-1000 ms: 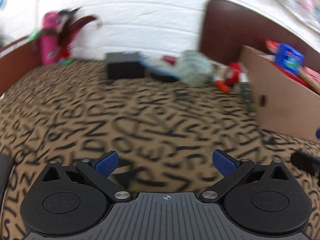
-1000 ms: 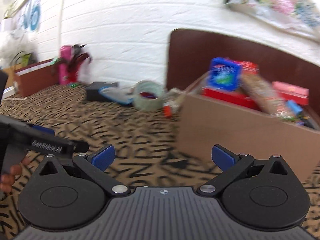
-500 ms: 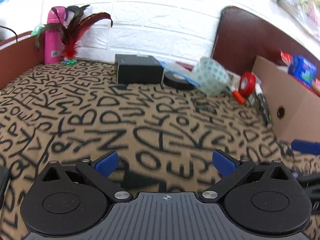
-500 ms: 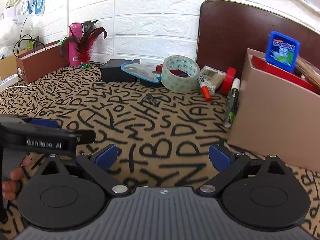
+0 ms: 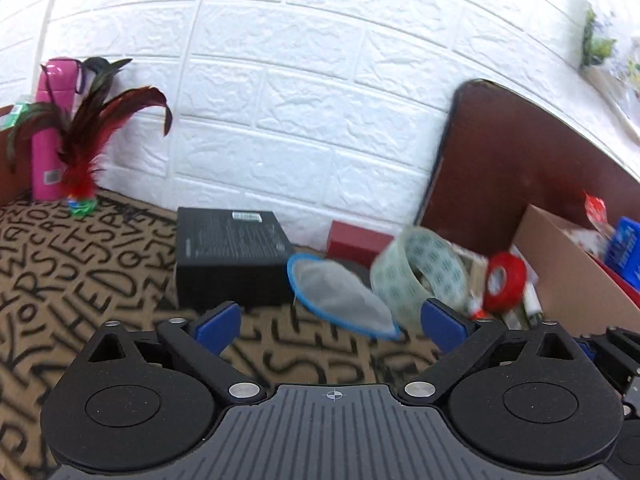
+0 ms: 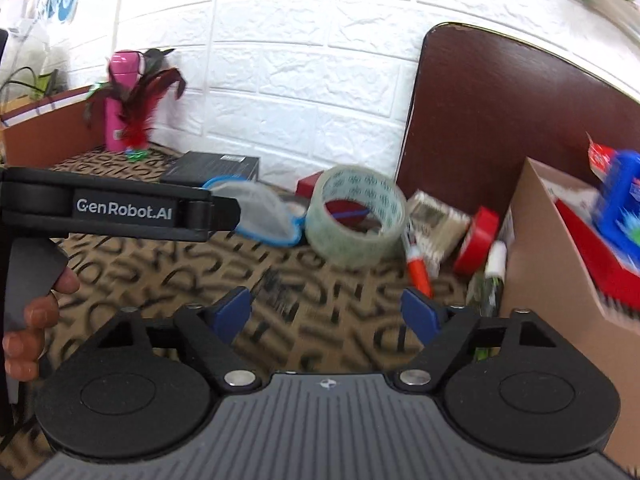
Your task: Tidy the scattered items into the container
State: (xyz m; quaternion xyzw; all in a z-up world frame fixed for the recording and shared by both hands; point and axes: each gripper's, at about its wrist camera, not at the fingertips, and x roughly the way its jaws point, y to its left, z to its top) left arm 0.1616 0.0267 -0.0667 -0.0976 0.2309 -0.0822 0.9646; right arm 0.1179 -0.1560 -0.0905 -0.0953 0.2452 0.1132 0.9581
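Right now both tools hover low over the letter-patterned cloth [image 6: 168, 276], and neither has anything in its grasp. The left gripper [image 5: 330, 320] stands wide open, its 2 blue pads [image 5: 216, 322] apart over bare cloth, aimed toward the blue-rimmed mesh strainer [image 5: 340, 300] just ahead. The right gripper [image 6: 326, 314] is closing, with only cloth between its pads [image 6: 234, 310].

Scattered things lie in a cluster near the white brick wall [image 6: 300, 72]. The strainer leans against a black box [image 5: 230, 250]. Just beside it, a roll of clear tape [image 6: 356, 218] stands tilted on its edge. A small dark red box [image 5: 358, 242] sits behind the tape against the wall. To the right of the tape lie an orange-capped marker [image 6: 418, 268], a clear-wrapped packet [image 6: 438, 216], a roll of red tape [image 6: 478, 240] and a white-capped marker [image 6: 494, 270], the last 2 right against the cardboard container [image 6: 560, 280].

That container sits at the right, already holding a blue box [image 6: 618, 192] and a red package [image 6: 588, 232], in front of a dark brown board [image 6: 480, 120]. Far left, a pink bottle [image 5: 54, 128] and a red feather shuttlecock [image 5: 82, 168] stand by the wall. In the right wrist view, a person's hand [image 6: 30, 328] holds the left tool's handle.
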